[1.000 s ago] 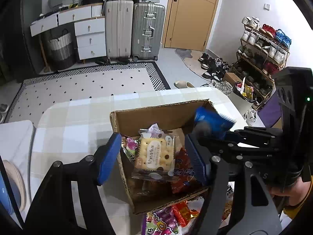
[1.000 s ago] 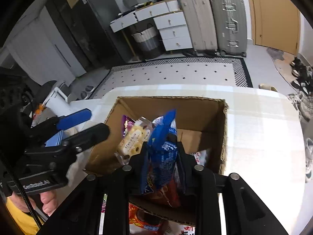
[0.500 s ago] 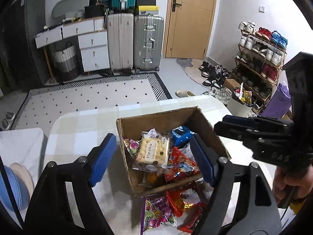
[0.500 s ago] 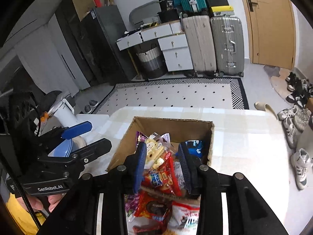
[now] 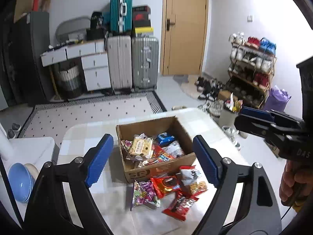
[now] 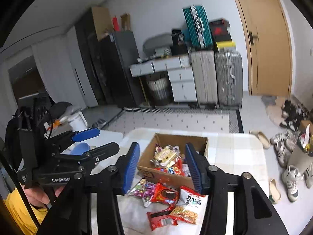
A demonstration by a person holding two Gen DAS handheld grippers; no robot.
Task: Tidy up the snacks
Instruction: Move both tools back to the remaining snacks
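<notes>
Left gripper [image 5: 151, 160] jaws opening, wide apart, nothing between the blue pads, held above the table [image 5: 82, 139]. Right gripper [image 6: 162, 166] jaws also opening, about half spread, empty too; no packet touching either pad. Cardboard box [image 5: 156, 171] sits ahead of and below both grippers, open top, partly filled with snacks: a pale cookie pack [image 5: 139, 146] toward its left side, a blue packet [image 5: 165, 137] farther back on the right, red wrappers in the middle. Loose snack pile [image 5: 168, 190] lies on the table just in front of the box's near wall, closer to the grippers than the box, below the gap between the fingers in both wrist views: purple candy bag [image 6: 141, 190], red biscuit pack [image 6: 165, 193], white noodle bag [image 6: 193, 197], peanut packet [image 6: 184, 214], another red pack [image 6: 159, 218]. In the right wrist view the left gripper appears off to the left, held by a hand [image 6: 38, 195]. Blue bowl [image 5: 19, 182] sits far left of the left gripper on a white side surface.
</notes>
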